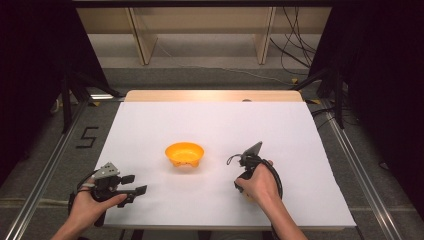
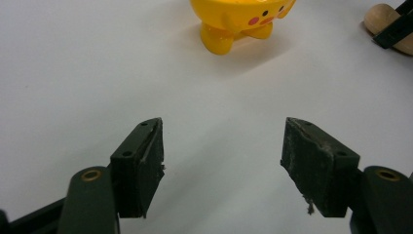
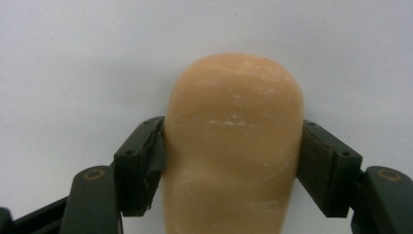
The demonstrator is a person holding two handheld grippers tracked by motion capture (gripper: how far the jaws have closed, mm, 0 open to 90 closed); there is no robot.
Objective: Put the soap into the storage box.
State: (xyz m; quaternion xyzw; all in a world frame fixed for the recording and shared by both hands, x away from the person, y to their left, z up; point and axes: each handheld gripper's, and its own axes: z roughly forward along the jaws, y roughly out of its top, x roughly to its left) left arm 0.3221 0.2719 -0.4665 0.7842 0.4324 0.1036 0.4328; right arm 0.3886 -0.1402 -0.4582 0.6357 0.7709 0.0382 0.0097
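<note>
Here, white table sheet [image 1: 210, 125] — left tool [image 2: 221, 161] released, right tool [image 3: 231, 161] grasping tan loaf [image 3: 234, 146].

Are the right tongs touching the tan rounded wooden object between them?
Touching. The right gripper view shows both pads of the right tongs pressed against the sides of the tan rounded wooden object, with no gap visible on either side.

A white sheet [image 1: 220, 130] covers the surface, whose wooden far edge [image 1: 212, 95] shows bare. Grey floor [image 1: 200, 75] lies around it, with metal rails [image 1: 42, 175] along both sides and black "5" tape [image 1: 86, 137] at left. Wooden shelving [image 1: 200, 30] stands behind; cables [image 1: 295, 45] trail at right, between dark curtains [image 1: 30, 75].
</note>
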